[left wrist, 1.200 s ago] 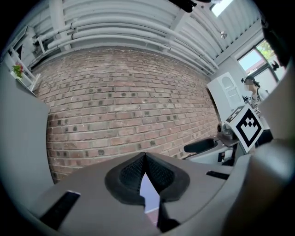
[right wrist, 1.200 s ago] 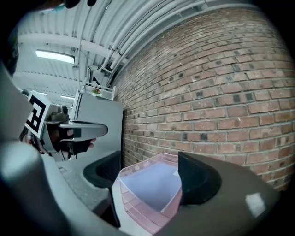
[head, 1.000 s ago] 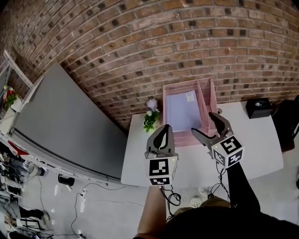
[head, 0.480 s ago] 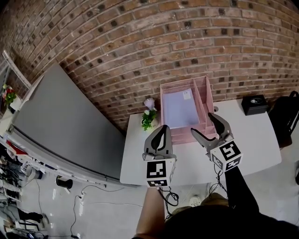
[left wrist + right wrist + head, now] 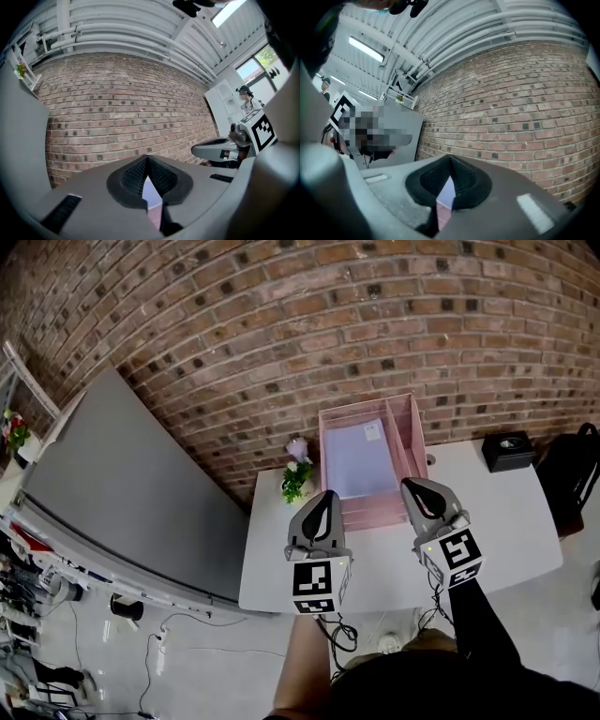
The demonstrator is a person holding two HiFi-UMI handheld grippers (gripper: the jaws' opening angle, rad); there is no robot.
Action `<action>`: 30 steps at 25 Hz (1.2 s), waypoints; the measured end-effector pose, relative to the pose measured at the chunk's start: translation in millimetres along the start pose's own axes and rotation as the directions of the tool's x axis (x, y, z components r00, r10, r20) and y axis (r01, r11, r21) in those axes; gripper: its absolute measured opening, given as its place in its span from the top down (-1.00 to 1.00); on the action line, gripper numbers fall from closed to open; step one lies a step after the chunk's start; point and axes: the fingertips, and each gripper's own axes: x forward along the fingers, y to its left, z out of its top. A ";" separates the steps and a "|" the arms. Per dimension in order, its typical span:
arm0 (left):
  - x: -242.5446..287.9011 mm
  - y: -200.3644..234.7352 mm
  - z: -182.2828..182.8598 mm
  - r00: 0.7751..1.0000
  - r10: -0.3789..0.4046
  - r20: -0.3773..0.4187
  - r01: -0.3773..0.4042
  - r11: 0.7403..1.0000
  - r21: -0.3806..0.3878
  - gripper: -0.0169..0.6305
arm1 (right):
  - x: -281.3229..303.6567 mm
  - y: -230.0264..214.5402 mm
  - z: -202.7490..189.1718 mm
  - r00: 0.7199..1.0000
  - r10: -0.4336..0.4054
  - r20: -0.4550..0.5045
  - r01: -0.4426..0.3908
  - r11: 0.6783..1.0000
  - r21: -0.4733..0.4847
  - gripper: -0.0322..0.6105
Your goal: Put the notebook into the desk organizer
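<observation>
Notebook (image 5: 356, 460) lies in the pink desk organizer (image 5: 370, 514), far on the desk (image 5: 506, 517); left tool (image 5: 326, 498) clenched empty, right tool (image 5: 412, 487) closing on nothing. Looks finished.

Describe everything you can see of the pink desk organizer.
The pink desk organizer is an open-topped tray, seemingly plastic or board. A divider splits it into a wide left compartment, where a pale notebook lies, and a narrow right one that looks empty. It stands on the white table at the brick wall, a small flowering plant beside its left side.
</observation>
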 end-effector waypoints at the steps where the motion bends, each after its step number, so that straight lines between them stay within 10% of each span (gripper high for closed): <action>1: 0.3 -0.1 -0.1 1.000 -0.002 0.000 0.002 1.000 -0.002 0.92 | -0.4 -1.9 0.3 1.000 -0.005 0.002 0.005 1.000 0.006 0.90; 30: 2.6 -2.0 3.1 1.000 -0.020 0.006 0.020 1.000 -0.006 0.92 | -1.1 -3.1 0.2 1.000 -0.008 -0.013 0.008 1.000 -0.003 0.90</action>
